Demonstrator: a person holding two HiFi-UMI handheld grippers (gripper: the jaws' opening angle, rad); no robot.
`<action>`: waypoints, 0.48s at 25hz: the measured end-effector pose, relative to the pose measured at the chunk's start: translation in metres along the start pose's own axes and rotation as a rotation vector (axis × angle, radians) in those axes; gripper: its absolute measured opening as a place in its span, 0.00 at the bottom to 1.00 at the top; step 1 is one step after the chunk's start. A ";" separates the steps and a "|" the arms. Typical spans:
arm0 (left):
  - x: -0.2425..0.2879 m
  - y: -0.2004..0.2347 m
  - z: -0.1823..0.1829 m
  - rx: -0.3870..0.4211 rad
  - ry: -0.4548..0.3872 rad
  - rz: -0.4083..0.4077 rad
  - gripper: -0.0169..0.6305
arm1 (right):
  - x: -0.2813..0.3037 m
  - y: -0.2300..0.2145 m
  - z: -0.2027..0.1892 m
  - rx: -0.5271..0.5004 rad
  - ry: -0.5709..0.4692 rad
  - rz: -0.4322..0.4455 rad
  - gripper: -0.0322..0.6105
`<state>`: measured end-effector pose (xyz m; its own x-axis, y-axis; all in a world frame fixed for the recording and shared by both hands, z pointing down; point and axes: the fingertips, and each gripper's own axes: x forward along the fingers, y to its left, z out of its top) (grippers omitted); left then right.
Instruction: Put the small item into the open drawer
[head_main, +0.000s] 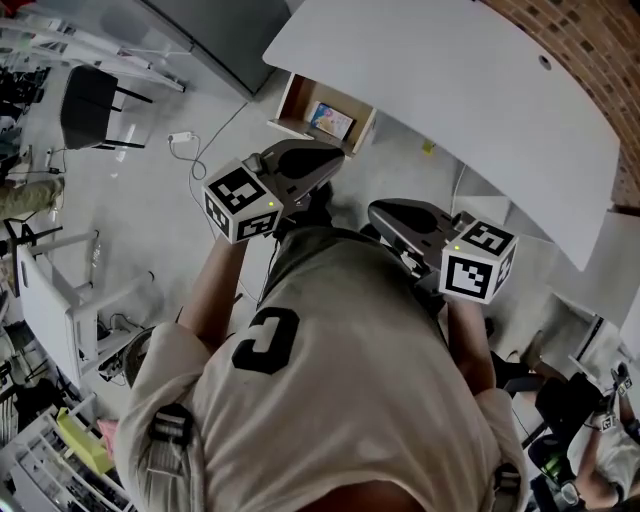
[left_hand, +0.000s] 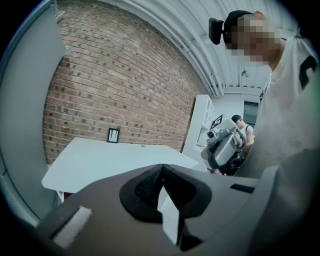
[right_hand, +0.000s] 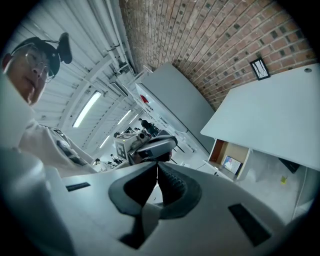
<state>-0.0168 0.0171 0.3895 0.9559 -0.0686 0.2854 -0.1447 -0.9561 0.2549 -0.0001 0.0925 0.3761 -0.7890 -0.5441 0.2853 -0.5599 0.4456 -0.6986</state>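
While your left gripper (left_hand: 161, 170) and right gripper (right_hand: 156, 167) hang closed and empty, a small item (head_main: 331, 120) sits in the far drawer (head_main: 290, 100) under the table (head_main: 450, 90); reach carelessly and you'll clip its edge.

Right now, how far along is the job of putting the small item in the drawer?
Possibly done: a small colourful flat item already sits in the open wooden drawer under the white table. In hand: nothing. The left tongs and right tongs are both shut and empty, held near the person's chest. Left: if another item is meant, none is in view.
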 end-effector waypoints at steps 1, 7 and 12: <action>0.000 -0.004 -0.003 -0.005 0.003 0.012 0.03 | -0.002 0.001 -0.004 0.004 0.009 0.013 0.06; -0.012 -0.018 -0.019 -0.041 0.024 0.068 0.03 | -0.001 0.008 -0.016 0.019 0.046 0.073 0.06; -0.027 -0.016 -0.023 -0.039 0.021 0.078 0.03 | 0.009 0.017 -0.018 0.006 0.054 0.074 0.06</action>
<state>-0.0466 0.0411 0.3988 0.9357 -0.1364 0.3252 -0.2292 -0.9361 0.2667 -0.0215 0.1081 0.3785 -0.8410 -0.4703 0.2674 -0.4977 0.4789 -0.7231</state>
